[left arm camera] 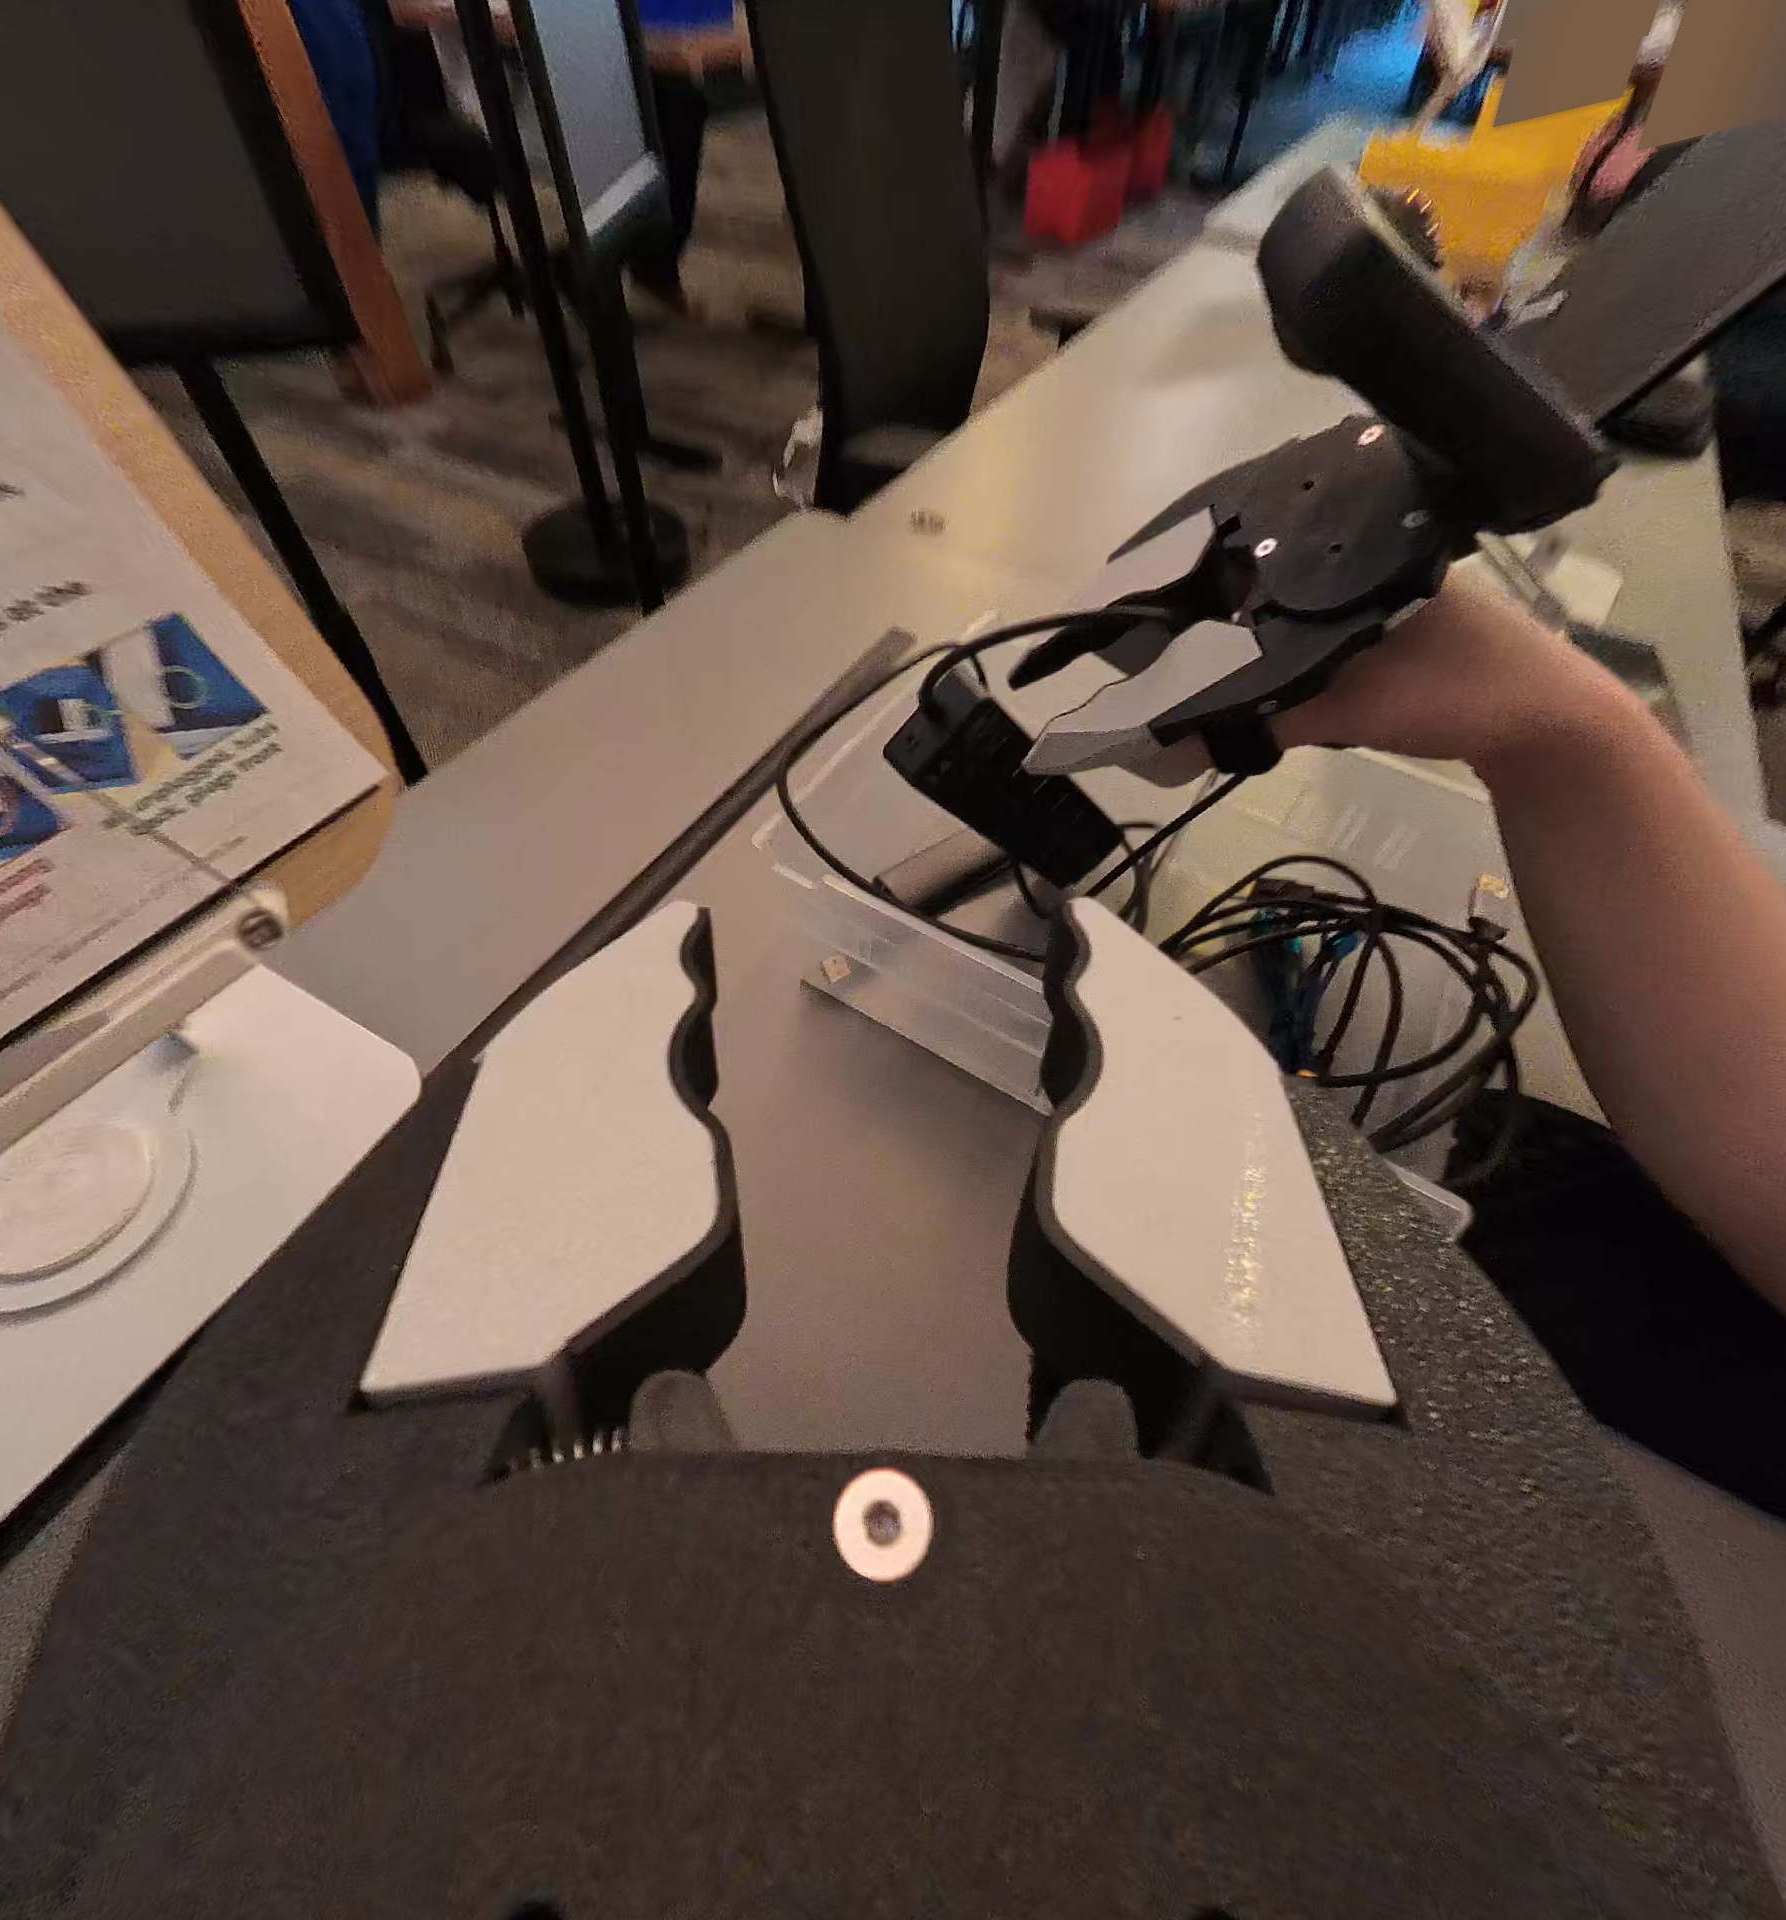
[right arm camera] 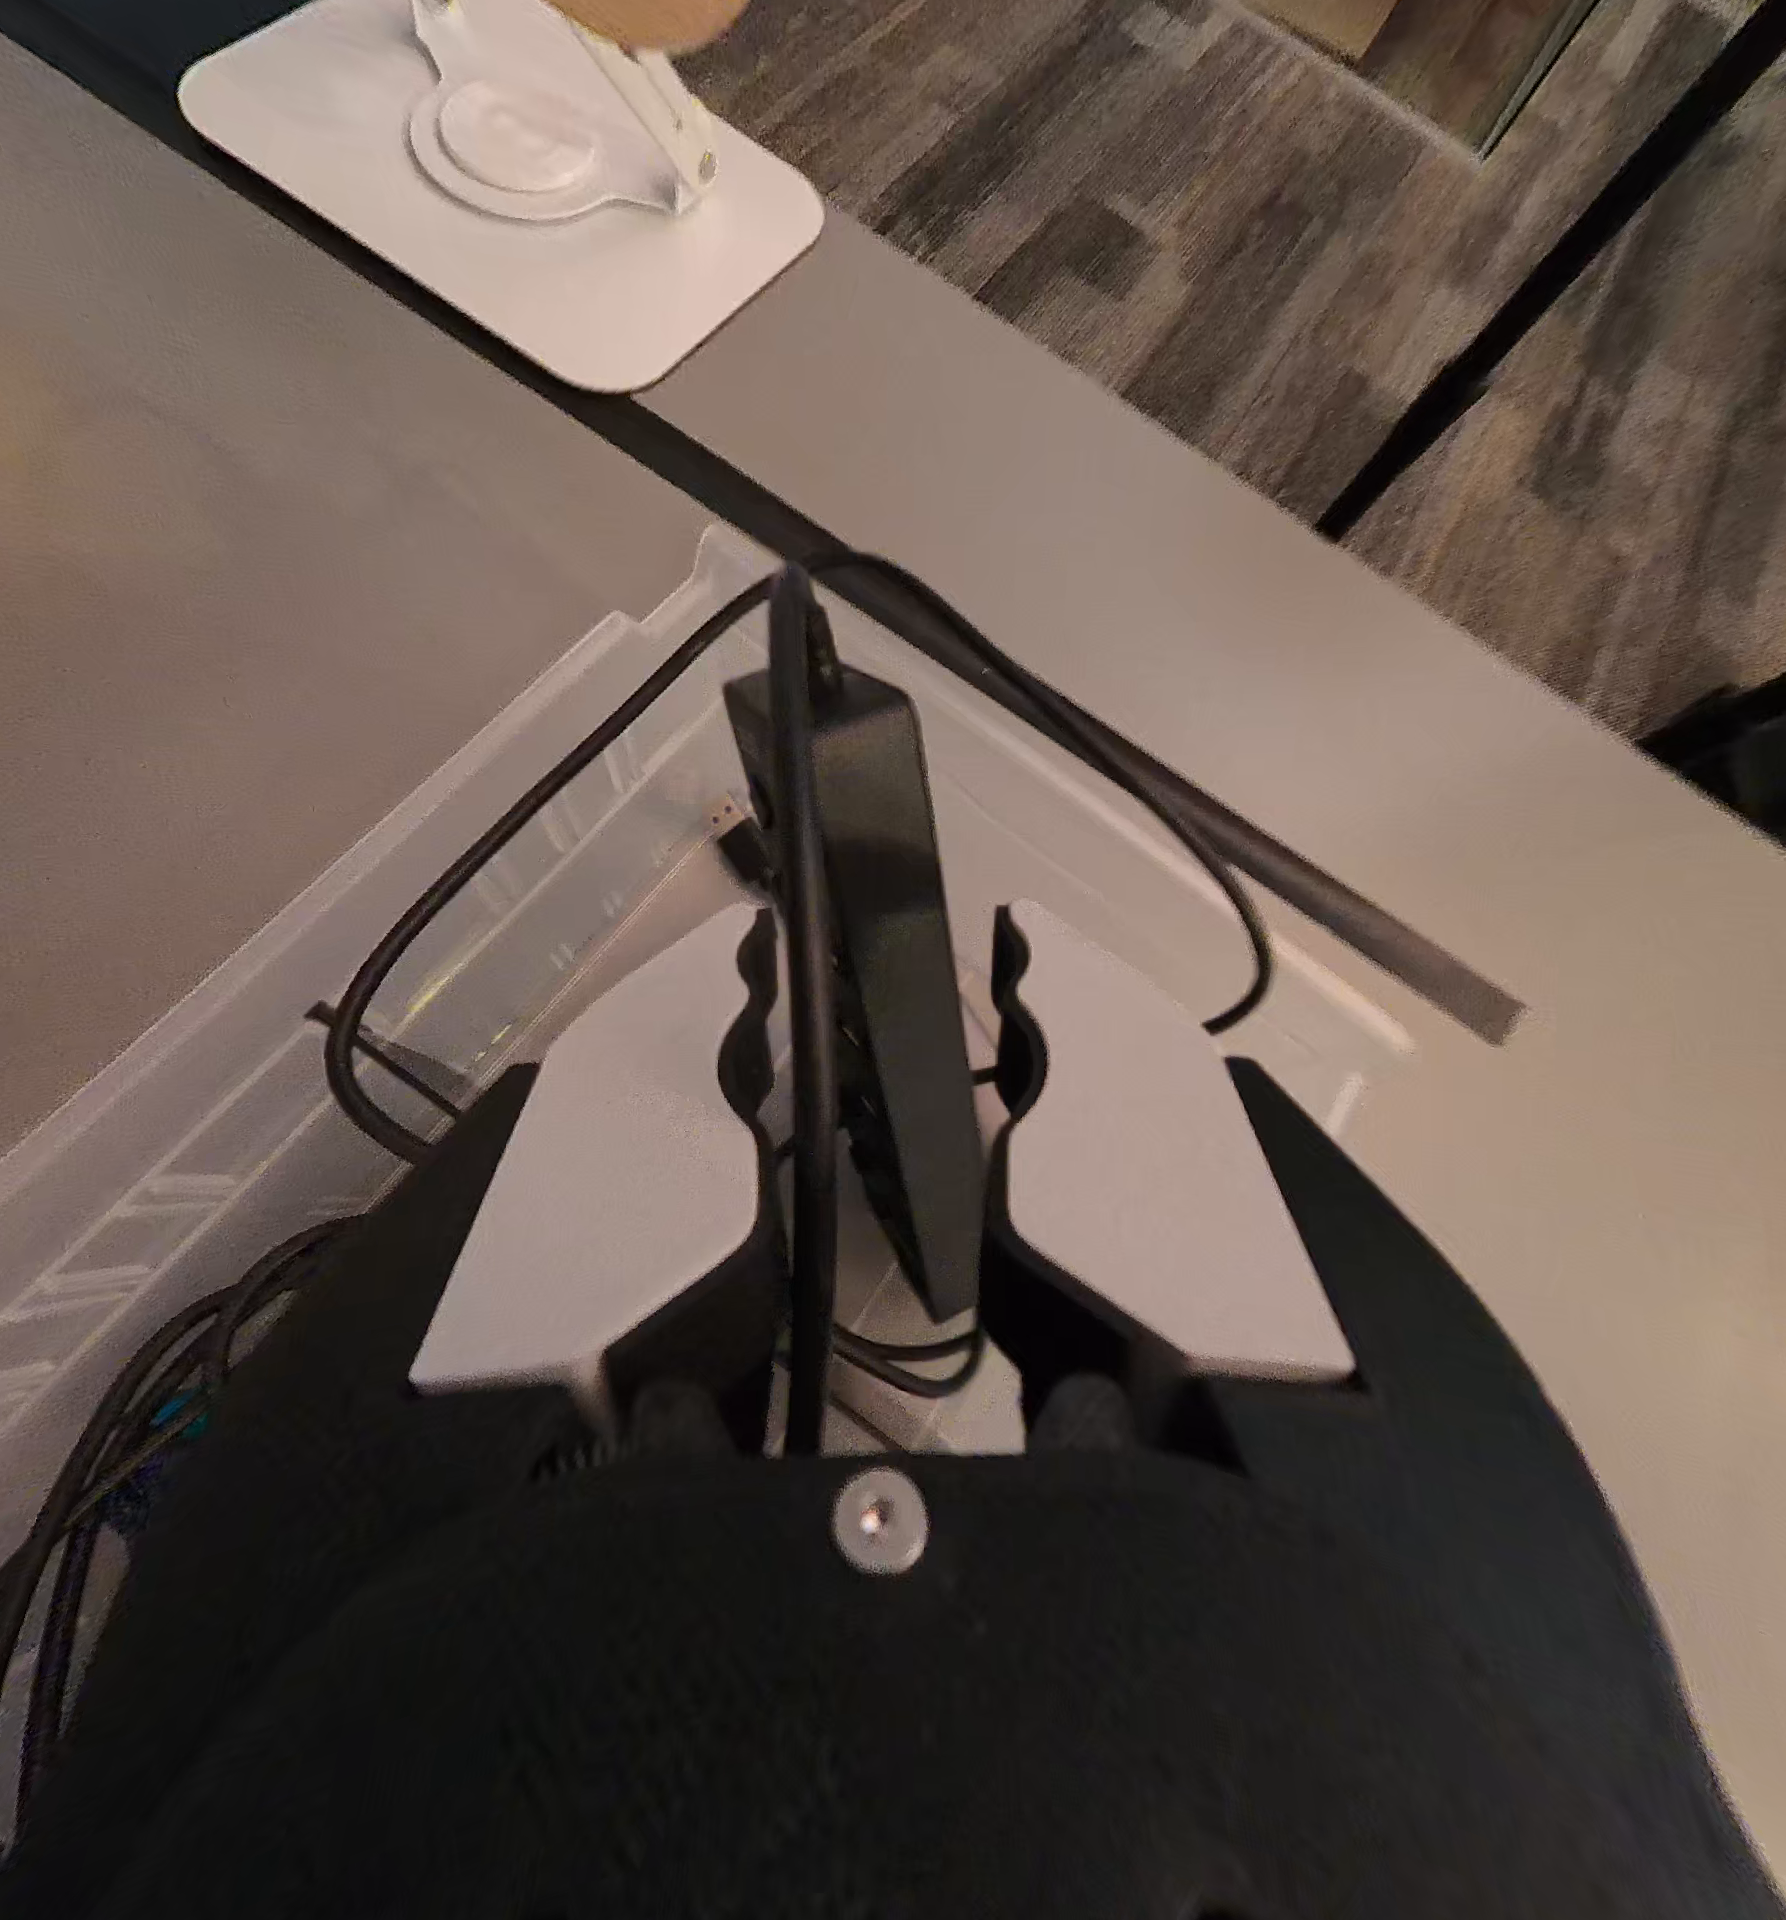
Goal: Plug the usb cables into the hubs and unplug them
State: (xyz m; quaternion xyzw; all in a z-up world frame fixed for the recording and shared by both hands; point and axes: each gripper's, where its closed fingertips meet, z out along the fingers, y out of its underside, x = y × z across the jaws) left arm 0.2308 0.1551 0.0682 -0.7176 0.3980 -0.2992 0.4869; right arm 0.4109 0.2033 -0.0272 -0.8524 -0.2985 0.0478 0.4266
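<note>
Left gripper point(left arm camera: 881, 1023): empty, jaws spread, low over the counter point(left arm camera: 577, 790).
Plug point(left arm camera: 835, 971): just ahead, between its fingertips.
Hub point(left arm camera: 1003, 784): farther, up right, long axis pointing down toward it.
Right gripper point(right arm camera: 881, 997): clamped on hub point(right arm camera: 894, 935), lifted above the bin point(right arm camera: 245, 1060).

Black slab-shaped USB hub point(right arm camera: 894, 966), tilted on edge, lifted above the clear plastic tray point(right arm camera: 245, 1049). Ports along its narrow side. Own black cable point(right arm camera: 804, 1039) looping from its far end, draping back over the tray's rim. More black cables point(left arm camera: 1388, 977) lying tangled inside that tray, unplugged.
</note>
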